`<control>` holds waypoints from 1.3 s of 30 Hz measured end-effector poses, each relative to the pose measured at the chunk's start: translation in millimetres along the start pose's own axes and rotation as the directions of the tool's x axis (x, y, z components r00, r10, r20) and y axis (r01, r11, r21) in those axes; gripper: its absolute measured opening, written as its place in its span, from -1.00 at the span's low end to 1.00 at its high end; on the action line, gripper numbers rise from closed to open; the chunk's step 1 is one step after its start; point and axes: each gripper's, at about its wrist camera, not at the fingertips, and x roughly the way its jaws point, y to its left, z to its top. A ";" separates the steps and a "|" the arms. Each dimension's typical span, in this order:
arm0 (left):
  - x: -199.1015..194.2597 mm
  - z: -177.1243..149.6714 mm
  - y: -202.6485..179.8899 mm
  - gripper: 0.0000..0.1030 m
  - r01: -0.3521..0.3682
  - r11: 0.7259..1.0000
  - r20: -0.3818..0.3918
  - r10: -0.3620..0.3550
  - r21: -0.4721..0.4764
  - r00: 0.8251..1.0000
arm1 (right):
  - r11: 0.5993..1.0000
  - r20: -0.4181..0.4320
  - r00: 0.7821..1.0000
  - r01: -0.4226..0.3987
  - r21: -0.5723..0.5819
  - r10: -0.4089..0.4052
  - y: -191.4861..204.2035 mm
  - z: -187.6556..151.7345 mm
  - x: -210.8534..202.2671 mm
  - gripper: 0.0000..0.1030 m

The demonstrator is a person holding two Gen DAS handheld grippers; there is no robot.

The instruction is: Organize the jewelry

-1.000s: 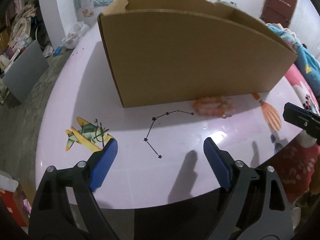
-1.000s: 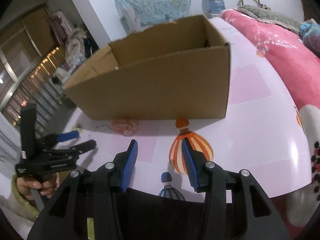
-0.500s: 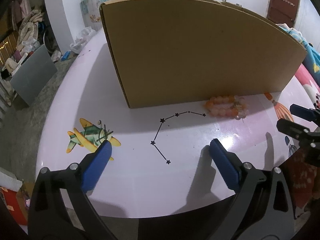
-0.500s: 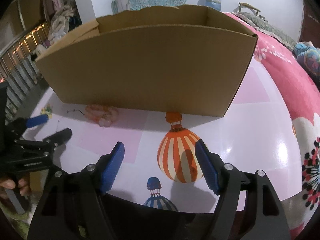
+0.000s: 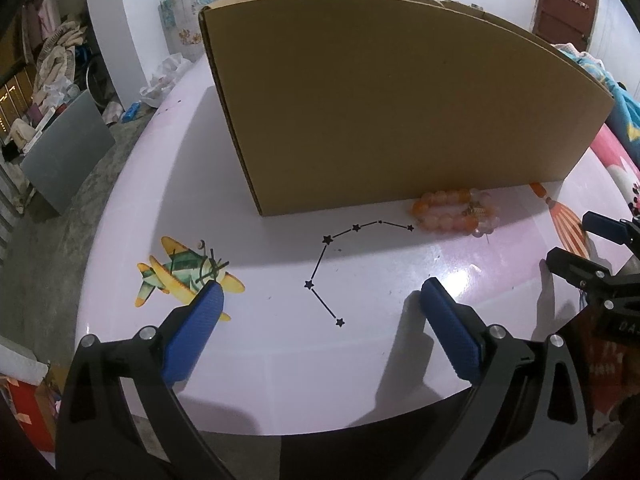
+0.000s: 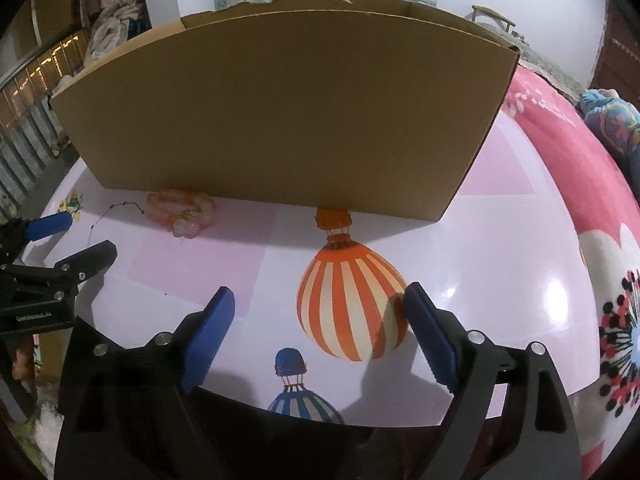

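A heap of orange and pale pink bead bracelets (image 5: 456, 210) lies on the pink table (image 5: 248, 360) against the foot of a big open cardboard box (image 5: 380, 100). My left gripper (image 5: 320, 292) is open and empty above the table's near edge, with the bracelets ahead of it to the right. In the right wrist view the bracelets (image 6: 180, 208) lie far left under the box (image 6: 288, 112). My right gripper (image 6: 320, 296) hovers over a printed orange balloon, its jaws opening with nothing between them. Each gripper shows at the edge of the other's view: right gripper (image 5: 576, 244), left gripper (image 6: 80, 236).
The table (image 6: 500, 264) carries printed pictures: an aeroplane (image 5: 184, 276), a star line (image 5: 328, 272), balloons (image 6: 348, 304). Pink floral bedding (image 6: 580, 168) lies along the right. On the floor to the left are a grey panel (image 5: 64, 156) and clutter.
The right gripper's jaws have spread from narrow to wide, and its view has dropped lower towards the table. The left jaws have widened slightly, and the box wall fills more of both views.
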 end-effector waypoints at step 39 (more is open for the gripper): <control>3.3 2.3 4.3 0.87 -0.020 0.999 -0.033 0.019 -0.031 0.999 | 1.000 -0.008 1.000 0.012 0.010 -0.012 -1.2 -1.0 4.2 0.87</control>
